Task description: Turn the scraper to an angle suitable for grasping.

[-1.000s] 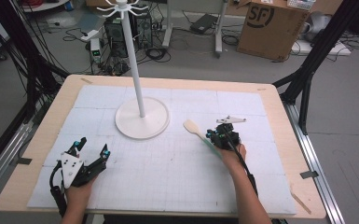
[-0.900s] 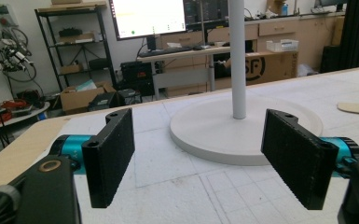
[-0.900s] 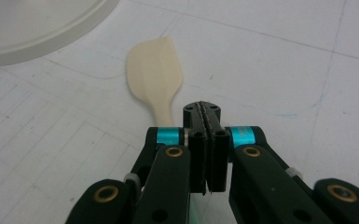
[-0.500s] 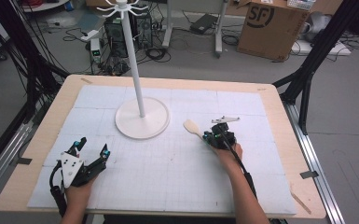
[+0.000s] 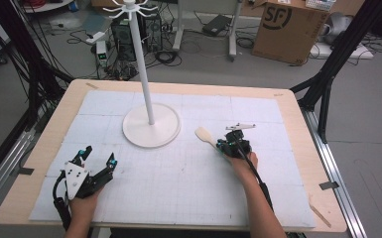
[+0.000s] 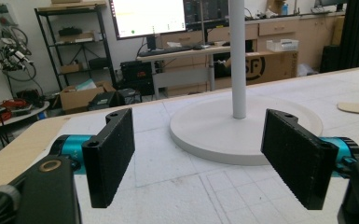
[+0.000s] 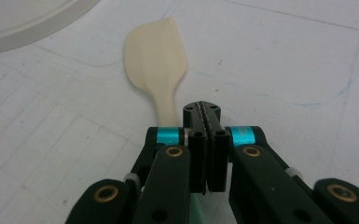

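Note:
A cream spatula [image 5: 204, 134] lies on the white mat, right of the stand's round base [image 5: 151, 130]. My right gripper [image 5: 226, 145] sits low over the spatula's handle end, jaws pressed together. In the right gripper view the spatula blade [image 7: 155, 49] points away and its neck runs under the shut gripper [image 7: 202, 108]; nothing shows between the pads. My left gripper [image 5: 99, 155] rests near the front left of the mat, open and holding nothing. In the left gripper view it [image 6: 200, 154] faces the stand's base [image 6: 242, 135] and pole [image 6: 237, 56].
A gridded white mat [image 5: 188, 183] covers most of the wooden table [image 5: 297, 163]. The stand's tall pole [image 5: 141, 64] rises at centre back with hooks on top. A thin wooden stick [image 5: 320, 212] lies at the front right corner. A cardboard box [image 5: 287, 27] stands on the floor beyond.
My right gripper has crept a little to the left, closer over the spatula's handle. The spatula and the left gripper have stayed where they were.

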